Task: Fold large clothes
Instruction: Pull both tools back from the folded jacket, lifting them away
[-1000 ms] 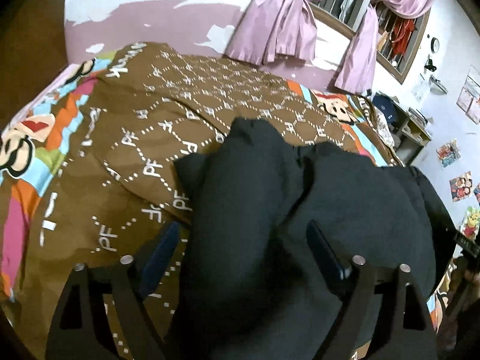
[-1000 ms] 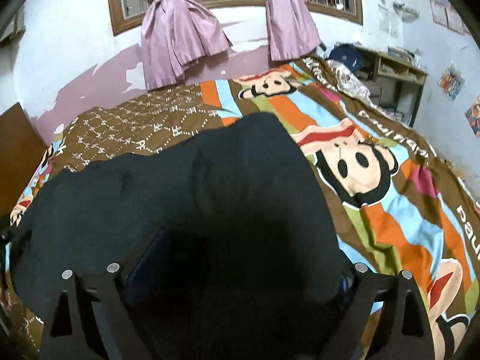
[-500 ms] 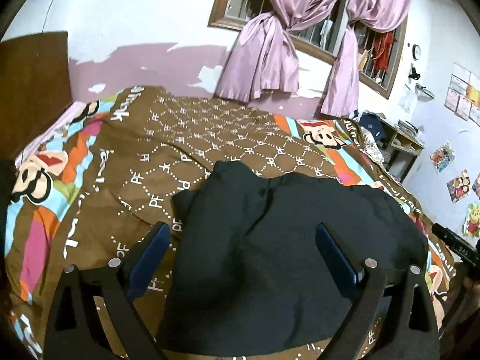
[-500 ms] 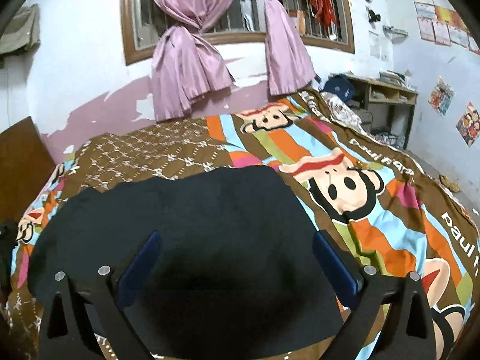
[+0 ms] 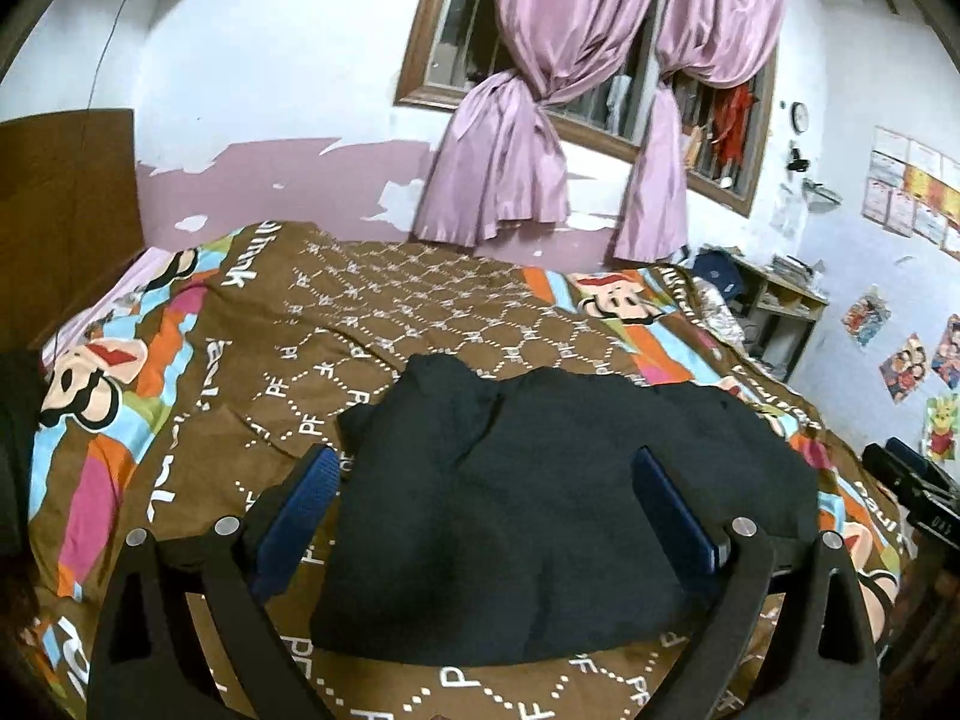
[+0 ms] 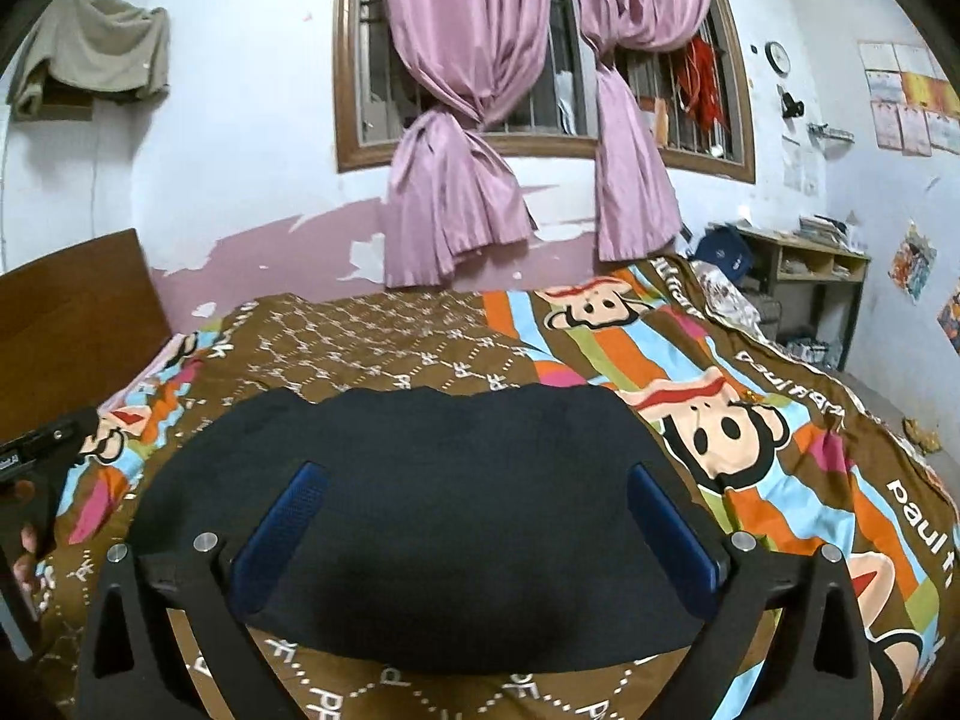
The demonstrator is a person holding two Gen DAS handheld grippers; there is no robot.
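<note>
On the near half of the bed [image 5: 198,324], in the left wrist view, the black garment [image 5: 540,516] is lying folded into a broad, thick bundle on the brown patterned bedspread [image 5: 420,312], reaching close to the bed's near edge and towards its right side. One rumpled corner of it is sticking up at its far left. The left gripper [image 5: 486,480] is hovering above the cloth with its jaws spread wide and nothing between the blue pads [image 5: 300,504]; the left pad is showing over bare bedspread just beside the garment, the right one over the cloth. Part of a second black tool [image 5: 912,480] is showing at the bed's right edge. Pink curtains [image 5: 510,168] are hanging knotted at the window on the far wall.

Over the same bundle, in the right wrist view, the right gripper [image 6: 477,489] is standing at its widest, jaws apart and gripping nothing, both pads framing the garment [image 6: 444,492] from above. The cloth is lying flat and rounded near the bed's near edge, with cartoon monkey faces [image 6: 720,426] printed on the striped bedspread to its right. At the left border a hand [image 6: 27,546] is holding a black tool [image 6: 42,450]. A beige cloth [image 6: 96,54] is hanging high on the wall at upper left
</note>
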